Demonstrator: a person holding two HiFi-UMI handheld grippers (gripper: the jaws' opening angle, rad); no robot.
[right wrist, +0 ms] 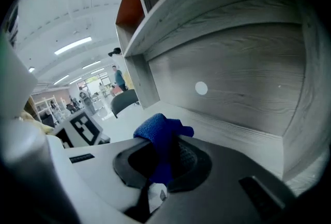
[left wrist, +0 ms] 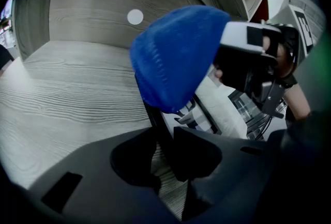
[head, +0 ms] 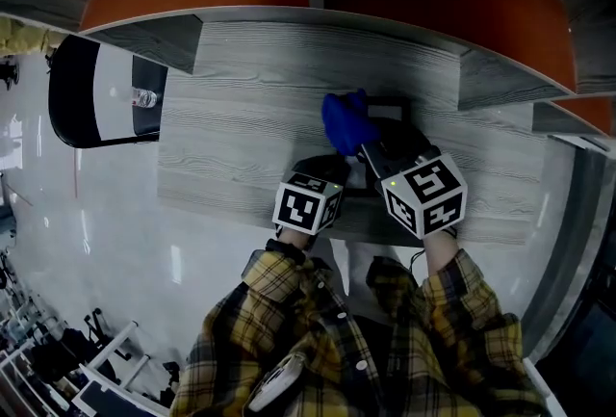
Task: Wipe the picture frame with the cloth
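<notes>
Dim overall, with heavy fisheye warp and black vignette at the corners of all three views. Glare streaks on glossy floor (head: 87, 242) at head view's left. Bright ceiling strip lights (right wrist: 72, 46) in right gripper view. Near foreground dark and soft; cloth (left wrist: 176, 57) slightly blurred.

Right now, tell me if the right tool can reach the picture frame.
Likely yes: the right tool holds the cloth against the top of the picture frame; the left tool grips it.
</notes>
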